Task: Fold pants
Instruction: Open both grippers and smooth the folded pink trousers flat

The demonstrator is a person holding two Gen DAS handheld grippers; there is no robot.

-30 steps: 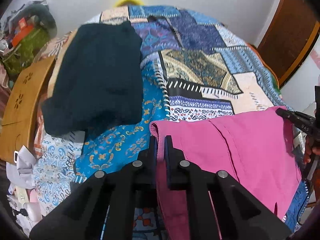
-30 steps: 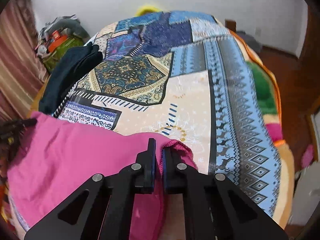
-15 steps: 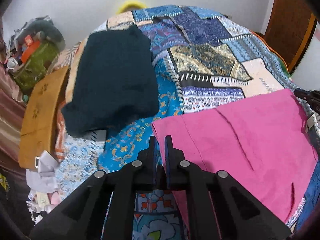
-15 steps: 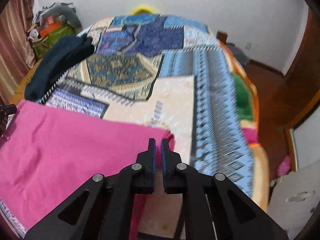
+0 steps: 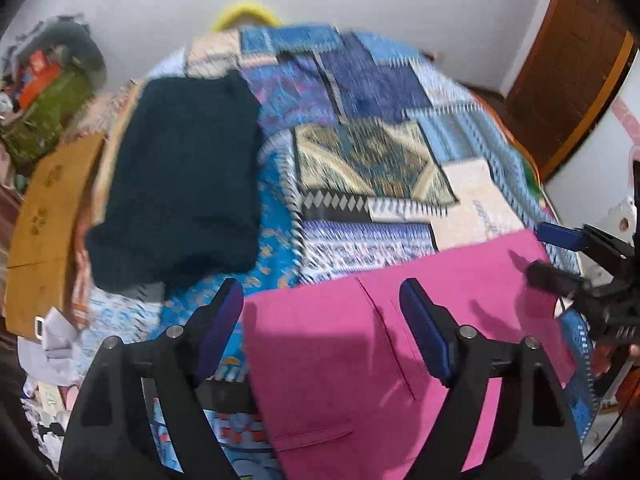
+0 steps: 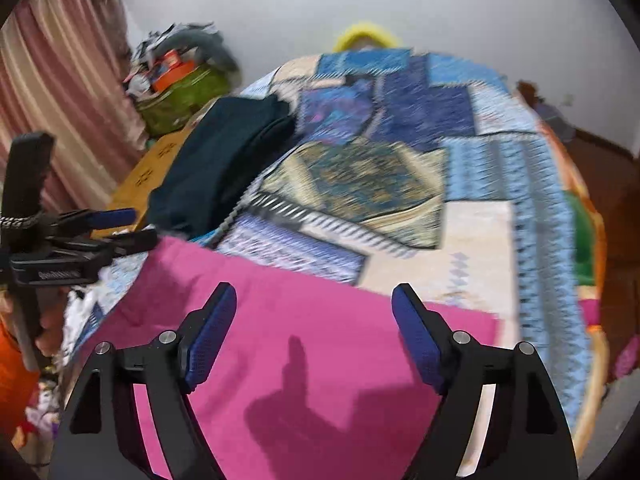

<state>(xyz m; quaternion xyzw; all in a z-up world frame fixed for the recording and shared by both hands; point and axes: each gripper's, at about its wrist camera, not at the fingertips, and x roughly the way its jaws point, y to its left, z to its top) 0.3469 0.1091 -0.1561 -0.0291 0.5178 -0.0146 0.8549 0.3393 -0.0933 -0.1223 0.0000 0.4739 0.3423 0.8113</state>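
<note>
Both grippers released, pants lying flat.
My left gripper (image 5: 322, 328) and right gripper (image 6: 314, 332) gape over the pink pants (image 5: 400, 352); careless regrasp near the dark sweater (image 5: 180, 184) could rumple the fold.

Black gripper arms, silver screws, blue ribbed fingers (image 5: 424, 332).

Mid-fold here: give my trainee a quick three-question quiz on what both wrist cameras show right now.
1. True or false: the left gripper is open.
2. The right gripper is: A) shut on fabric, B) open.
3. Which garment lies on the patchwork bedspread beyond the pink pants?

Key:
1. True; nothing sits between its fingers.
2. B.
3. The folded dark teal garment, lying apart from the pants.
</note>
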